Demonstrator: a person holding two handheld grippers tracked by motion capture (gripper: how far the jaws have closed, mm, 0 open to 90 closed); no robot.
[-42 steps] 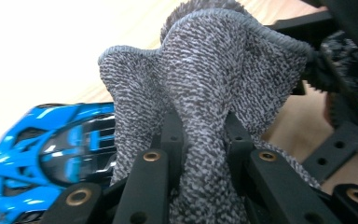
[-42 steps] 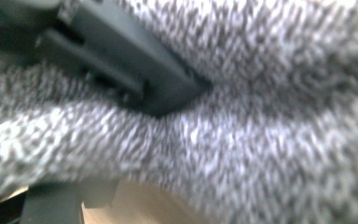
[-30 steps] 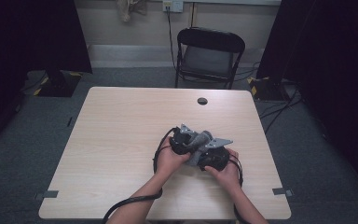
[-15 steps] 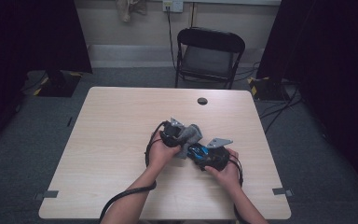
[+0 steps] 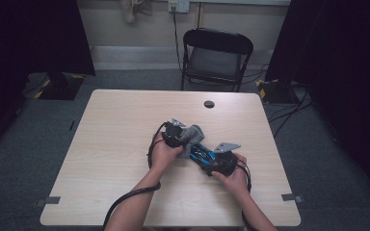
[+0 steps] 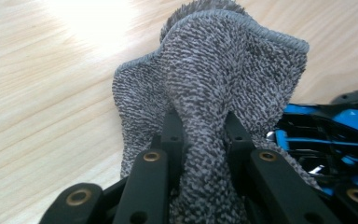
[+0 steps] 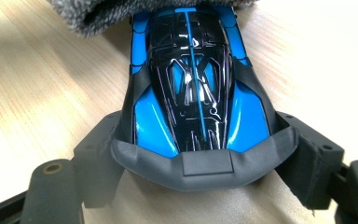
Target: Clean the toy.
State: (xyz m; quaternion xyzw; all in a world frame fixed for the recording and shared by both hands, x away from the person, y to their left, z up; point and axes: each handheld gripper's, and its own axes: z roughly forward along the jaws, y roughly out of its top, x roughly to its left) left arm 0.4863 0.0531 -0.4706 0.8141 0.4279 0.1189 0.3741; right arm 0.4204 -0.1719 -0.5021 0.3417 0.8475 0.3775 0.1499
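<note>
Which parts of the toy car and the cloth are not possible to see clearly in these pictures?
- Toy car: its far end lies under the grey cloth in the right gripper view; wheels hidden beneath its body.
- Grey cloth: its lower part is hidden behind the left hand-held gripper in the left gripper view.
- High view: car too small for detail.

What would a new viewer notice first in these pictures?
First, the glossy blue and black toy car, clamped at one end by the right gripper near the middle of the wooden table. Next, the grey terry cloth, pinched in the left gripper and lying over the car's far end.
</note>
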